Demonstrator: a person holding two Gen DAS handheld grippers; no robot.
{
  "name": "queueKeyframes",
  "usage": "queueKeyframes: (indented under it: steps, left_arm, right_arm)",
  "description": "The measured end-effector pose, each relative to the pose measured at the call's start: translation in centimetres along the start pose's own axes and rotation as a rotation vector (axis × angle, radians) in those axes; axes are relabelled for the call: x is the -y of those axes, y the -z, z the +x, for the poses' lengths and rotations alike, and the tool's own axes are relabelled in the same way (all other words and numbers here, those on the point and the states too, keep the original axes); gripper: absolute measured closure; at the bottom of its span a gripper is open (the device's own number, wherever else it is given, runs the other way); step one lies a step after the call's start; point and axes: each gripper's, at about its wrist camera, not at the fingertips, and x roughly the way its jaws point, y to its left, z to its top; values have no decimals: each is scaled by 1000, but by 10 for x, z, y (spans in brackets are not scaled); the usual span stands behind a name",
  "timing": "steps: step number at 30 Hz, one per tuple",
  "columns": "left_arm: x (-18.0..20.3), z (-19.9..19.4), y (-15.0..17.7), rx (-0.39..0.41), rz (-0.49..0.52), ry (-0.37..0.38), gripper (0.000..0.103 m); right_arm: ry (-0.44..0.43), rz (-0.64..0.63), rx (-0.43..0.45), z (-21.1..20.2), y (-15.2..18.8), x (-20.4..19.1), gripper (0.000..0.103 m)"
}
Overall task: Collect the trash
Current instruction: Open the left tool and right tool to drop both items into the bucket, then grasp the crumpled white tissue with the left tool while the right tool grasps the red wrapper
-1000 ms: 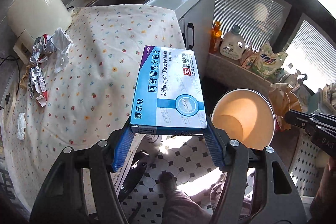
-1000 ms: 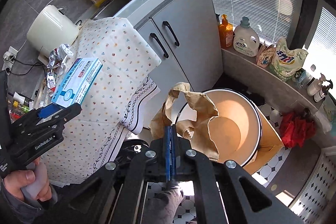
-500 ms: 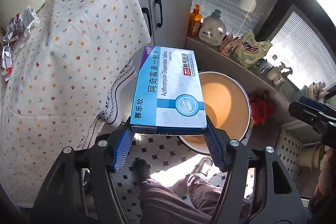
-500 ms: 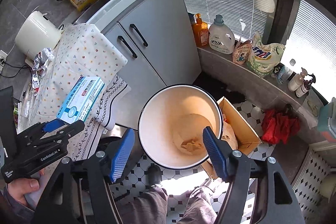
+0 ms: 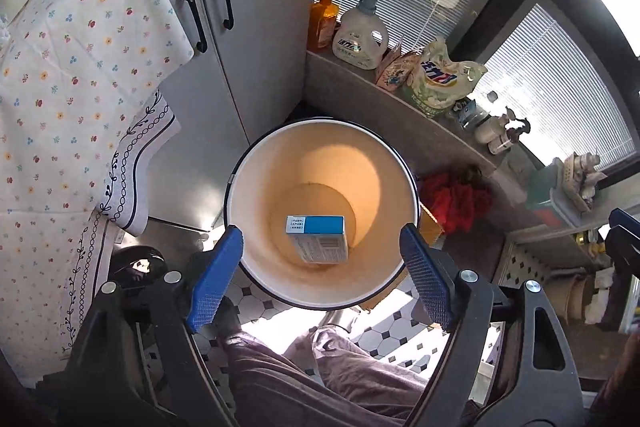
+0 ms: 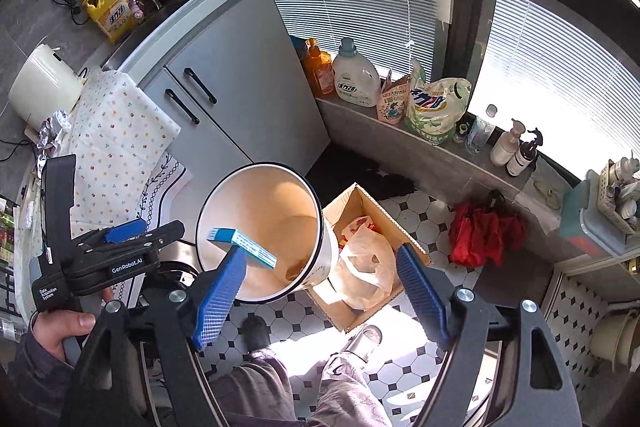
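The left gripper (image 5: 320,279), marked "GenRobot.AI" on its black body, hangs with its blue pads spread wide and nothing between them, directly over the white bin (image 5: 240,187). The blue-and-white medicine box (image 5: 318,239) is inside the bin, tilted, its small print too fine to read. The right gripper (image 6: 320,287) is just as wide and bare. Beside the bin, a cardboard carton (image 6: 356,197) on the tiled floor holds a crumpled plastic bag (image 6: 366,263). A yellow jug (image 6: 112,13) with a red label stands on the counter.
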Motion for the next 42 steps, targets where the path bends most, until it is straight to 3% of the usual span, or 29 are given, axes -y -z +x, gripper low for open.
queueKeyframes:
  steps: [7,15,23,31,42]
  left_arm:
    - [-23,-39,-4,58,-43,-73,11]
    - [-87,-103,5,160,-183,-161,8]
    - [-166,-147,10,270,-319,-186,8]
    - [-254,-183,12,379,-430,-221,8]
    - [-374,-208,21,431,-535,-301,8]
  right_arm:
    - [-90,-21,0,4,-10,-15,18]
    - [-200,-140,40,3,-28,-78,8]
    - [-224,-236,79,5,-49,-155,8]
    - [-234,-313,177,-1,-67,-243,8]
    - [-249,-442,253,12,-88,-381,8]
